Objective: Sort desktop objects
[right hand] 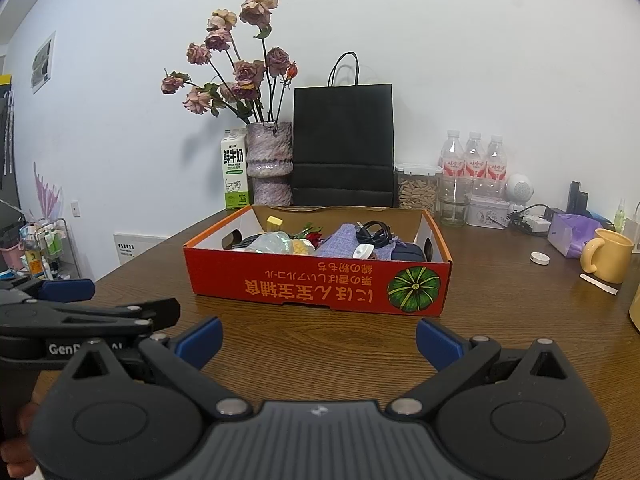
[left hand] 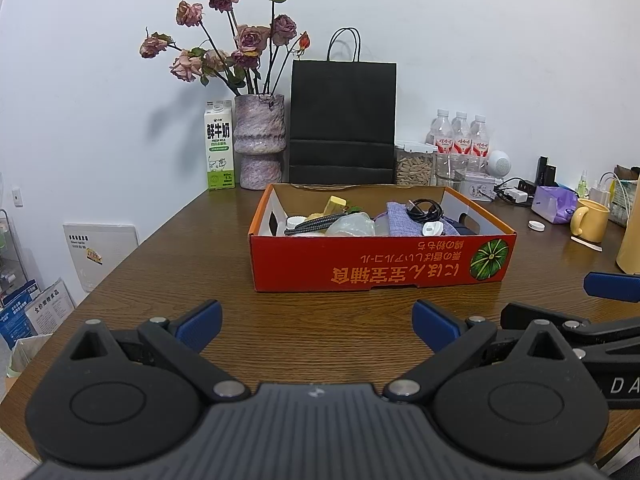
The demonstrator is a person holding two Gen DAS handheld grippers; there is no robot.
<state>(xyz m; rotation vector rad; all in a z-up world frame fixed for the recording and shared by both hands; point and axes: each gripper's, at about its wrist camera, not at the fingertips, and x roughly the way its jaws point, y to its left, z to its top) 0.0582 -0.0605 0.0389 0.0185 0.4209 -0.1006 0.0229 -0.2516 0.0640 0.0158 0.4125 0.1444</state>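
A red cardboard box (left hand: 360, 268) (right hand: 304, 284) sits mid-table, holding several small items: a black cable (left hand: 424, 210) (right hand: 374, 232), a purple cloth pouch (left hand: 404, 220) (right hand: 344, 238), a clear plastic bag (left hand: 352, 224) (right hand: 272, 242) and a yellow block (left hand: 335, 203) (right hand: 275, 223). My left gripper (left hand: 317, 326) hovers over the wood in front of the box, open and empty. My right gripper (right hand: 319, 340) is also open and empty, just short of the box. Each gripper shows at the edge of the other's view.
Behind the box stand a milk carton (left hand: 219, 144), a vase of dried roses (left hand: 260, 148), a black paper bag (left hand: 343, 120), a jar (left hand: 414, 164) and water bottles (left hand: 462, 136). At right are a yellow mug (right hand: 608, 254), a white cap (right hand: 540, 258) and a purple tissue pack (right hand: 572, 234).
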